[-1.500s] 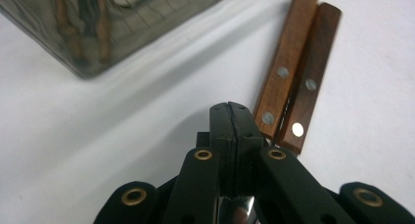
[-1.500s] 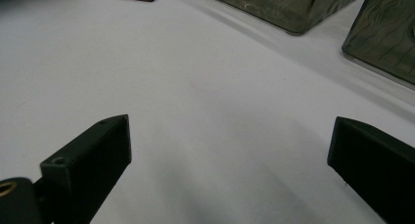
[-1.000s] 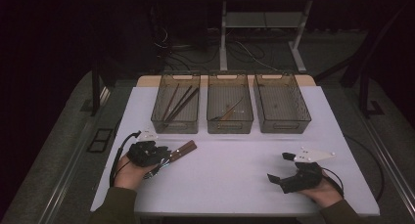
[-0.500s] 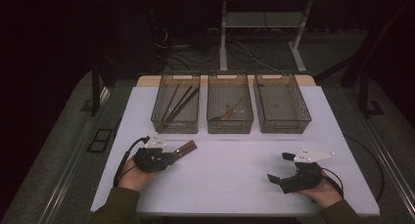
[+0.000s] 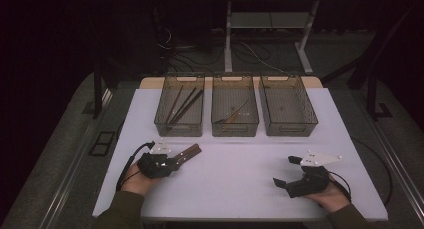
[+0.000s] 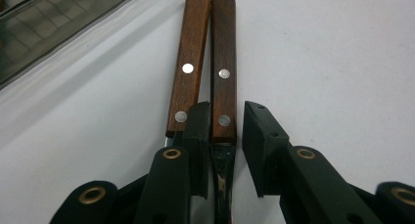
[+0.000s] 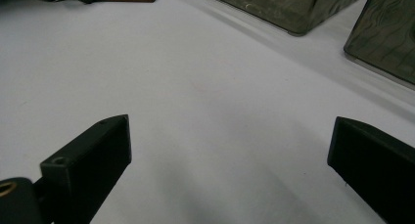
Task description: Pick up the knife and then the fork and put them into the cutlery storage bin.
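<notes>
This looks like a lab or recording studio set up for handling trials. A white worktop (image 5: pixel 240 174) stands alone in a dark room with black surroundings. Three identical clear bins (image 5: pixel 235 105) sit in a neat row along its far edge. Behind it, loose cables (image 5: pixel 172 41) trail across grey carpet (image 5: pixel 65 139) under the metal legs of another desk (image 5: pixel 227 34).

From my remote seat I see a white table (image 5: pixel 240 189) filling the lower middle of the frame, on dark grey carpet (image 5: pixel 60 154). Everything behind lies in deep shadow. At top centre stands a pale metal desk frame (image 5: pixel 265 29), with loose cables (image 5: pixel 175 41) on the floor to its left.
</notes>
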Action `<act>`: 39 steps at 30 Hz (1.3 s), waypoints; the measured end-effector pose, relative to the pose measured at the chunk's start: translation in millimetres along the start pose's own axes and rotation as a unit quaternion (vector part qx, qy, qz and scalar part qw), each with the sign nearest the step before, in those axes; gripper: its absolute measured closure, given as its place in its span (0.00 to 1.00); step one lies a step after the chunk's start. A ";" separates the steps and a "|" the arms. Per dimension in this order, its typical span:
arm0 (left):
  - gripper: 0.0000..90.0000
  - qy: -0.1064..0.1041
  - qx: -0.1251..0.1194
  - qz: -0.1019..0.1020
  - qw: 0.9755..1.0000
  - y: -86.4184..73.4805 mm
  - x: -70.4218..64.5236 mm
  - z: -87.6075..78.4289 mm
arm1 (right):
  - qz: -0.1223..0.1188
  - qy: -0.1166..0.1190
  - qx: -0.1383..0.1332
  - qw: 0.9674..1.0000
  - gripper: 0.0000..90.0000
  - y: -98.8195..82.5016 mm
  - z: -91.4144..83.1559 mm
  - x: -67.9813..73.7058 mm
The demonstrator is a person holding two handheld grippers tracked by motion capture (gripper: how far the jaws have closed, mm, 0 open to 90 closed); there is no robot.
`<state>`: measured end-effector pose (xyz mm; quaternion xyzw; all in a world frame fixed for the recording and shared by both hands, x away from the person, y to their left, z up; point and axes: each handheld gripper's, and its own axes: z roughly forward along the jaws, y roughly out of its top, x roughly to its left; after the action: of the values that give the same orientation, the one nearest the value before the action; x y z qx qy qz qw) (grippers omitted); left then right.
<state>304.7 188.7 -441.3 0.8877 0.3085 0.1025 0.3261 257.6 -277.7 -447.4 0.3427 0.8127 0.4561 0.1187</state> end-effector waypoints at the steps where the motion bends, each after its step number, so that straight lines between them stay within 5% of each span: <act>1: 0.81 -0.001 -0.001 0.001 1.000 -0.3 0.3 0.0 | -0.001 0.000 0.000 1.000 0.02 0.0 0.1 0.1; 10: 0.86 -0.006 -0.001 0.016 1.000 0.0 2.0 0.2 | -0.003 0.003 0.002 1.000 0.02 0.1 0.7 0.5; 19: 0.87 -0.030 0.004 -0.001 1.000 2.9 6.0 -0.3 | -0.004 0.004 0.002 1.000 0.02 0.4 1.0 0.7; 22: 0.87 -0.040 0.004 0.011 0.999 7.2 0.8 0.1 | -0.004 0.004 0.002 1.000 0.02 0.4 1.0 0.4; 27: 0.87 -0.063 -0.004 0.039 0.997 19.2 -8.5 -1.0 | 0.000 0.010 -0.002 1.000 0.02 1.3 0.6 -0.9; 34: 0.87 -0.093 -0.017 0.049 0.994 36.9 -22.7 -1.8 | -0.002 0.028 0.002 1.000 0.02 9.7 2.0 -2.7; 39: 0.86 -0.117 -0.017 0.076 0.990 54.6 -33.5 0.0 | -0.018 0.067 0.002 0.998 0.02 27.3 1.1 0.9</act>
<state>304.5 135.5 -405.6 0.9087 0.1982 0.0272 0.3663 269.7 -266.8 -425.4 0.2970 0.8256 0.4743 0.0718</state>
